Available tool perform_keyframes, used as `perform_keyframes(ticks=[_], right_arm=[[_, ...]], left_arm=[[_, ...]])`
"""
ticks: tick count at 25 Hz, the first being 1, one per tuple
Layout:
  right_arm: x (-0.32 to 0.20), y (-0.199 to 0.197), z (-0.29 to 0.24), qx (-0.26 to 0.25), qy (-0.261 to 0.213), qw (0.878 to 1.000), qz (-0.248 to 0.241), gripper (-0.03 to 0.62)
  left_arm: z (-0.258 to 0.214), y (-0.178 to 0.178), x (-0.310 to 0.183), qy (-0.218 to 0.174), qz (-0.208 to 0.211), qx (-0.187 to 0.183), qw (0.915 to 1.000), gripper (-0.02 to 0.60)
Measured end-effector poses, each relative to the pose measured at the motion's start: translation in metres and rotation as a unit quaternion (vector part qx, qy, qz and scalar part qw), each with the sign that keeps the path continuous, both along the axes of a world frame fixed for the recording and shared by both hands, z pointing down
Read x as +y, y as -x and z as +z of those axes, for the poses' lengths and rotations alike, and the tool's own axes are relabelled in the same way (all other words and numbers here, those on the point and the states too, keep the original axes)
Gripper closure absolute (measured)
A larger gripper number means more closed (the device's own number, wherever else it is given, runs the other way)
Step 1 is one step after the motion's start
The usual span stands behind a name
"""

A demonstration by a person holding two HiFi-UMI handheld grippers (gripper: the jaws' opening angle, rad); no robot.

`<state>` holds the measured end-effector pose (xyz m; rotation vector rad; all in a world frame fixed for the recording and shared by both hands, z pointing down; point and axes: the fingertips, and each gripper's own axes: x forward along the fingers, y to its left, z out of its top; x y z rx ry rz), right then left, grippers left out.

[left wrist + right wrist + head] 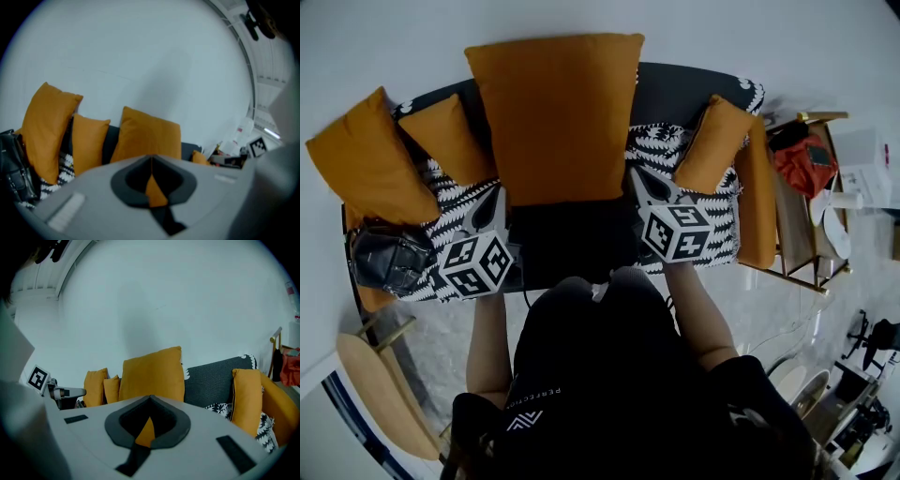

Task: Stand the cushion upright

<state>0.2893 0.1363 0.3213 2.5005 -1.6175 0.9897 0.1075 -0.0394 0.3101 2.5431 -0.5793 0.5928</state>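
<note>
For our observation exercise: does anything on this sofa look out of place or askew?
Only the black bag at the left end of the sofa looks stray. The large cushion stands upright, its lower corners pinched by the left gripper and right gripper.

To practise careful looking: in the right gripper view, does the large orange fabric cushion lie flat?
No, the large orange fabric cushion stands upright in front of the dark grey sofa backrest.

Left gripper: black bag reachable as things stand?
Probably not yet: the left gripper is shut on a corner of the big cushion. The bag sits close by, nothing between, so likely once it lets go.
</note>
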Motion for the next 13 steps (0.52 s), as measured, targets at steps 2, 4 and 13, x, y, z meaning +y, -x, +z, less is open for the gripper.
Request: perform_keyframes(ticks=[2,4,13], right_arm=[[0.002,0.002,-0.001,-0.001,-0.001,1.0,0.0,0.6],[0.003,0.004,-0.002,-0.002,-0.001,1.0,0.0,0.6],[0.005,0.017,-0.006,0.001,-0.004,1.0,-0.004,0.6]], left_arm=[[0.0,0.003,0.002,0.001,-0.001,-0.001,1.0,0.568],[0.0,0.005,0.003,0.001,-0.002,-0.001,1.0,0.568],[-0.006,0.015,0.006,-0.003,-0.005,0.005,1.0,0.568]])
